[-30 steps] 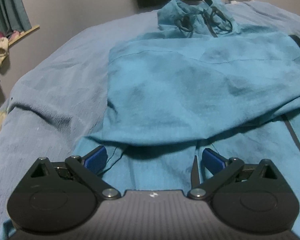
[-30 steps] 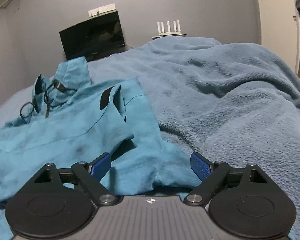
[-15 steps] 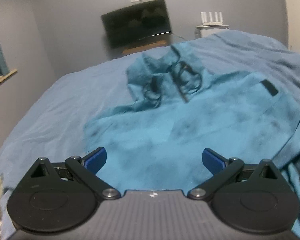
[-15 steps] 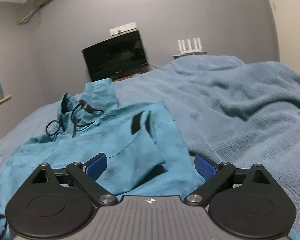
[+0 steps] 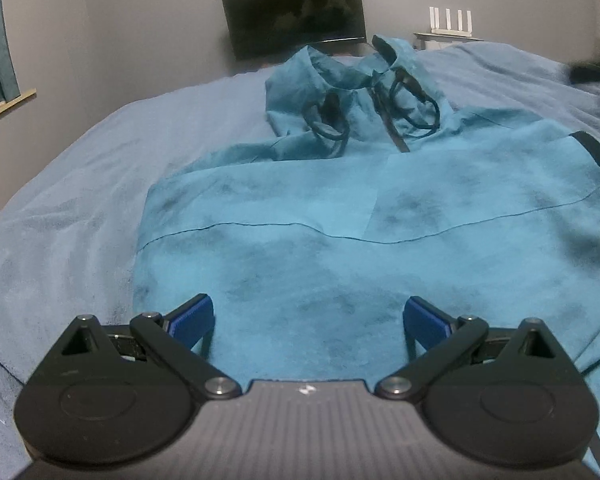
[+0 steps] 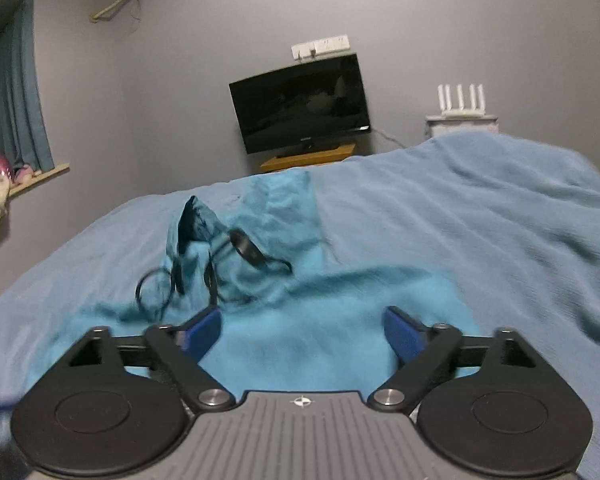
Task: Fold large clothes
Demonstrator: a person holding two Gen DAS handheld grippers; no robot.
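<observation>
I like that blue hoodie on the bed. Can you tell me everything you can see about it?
The hoodie is teal, of soft, suede-looking cloth with darker smudges. It lies spread on the blue blanket, hood at the far end toward the TV. Black drawcords loop in coils below the hood, beside a dark zipper, and a black tab sits near its right edge. A seam crosses the body. Both grippers are open above it and hold nothing.

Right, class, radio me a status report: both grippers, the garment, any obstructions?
Left gripper open, empty. Right gripper open, empty. Teal hoodie spread on blue blanket, drawcords loose near hood. Nothing in the way.
</observation>
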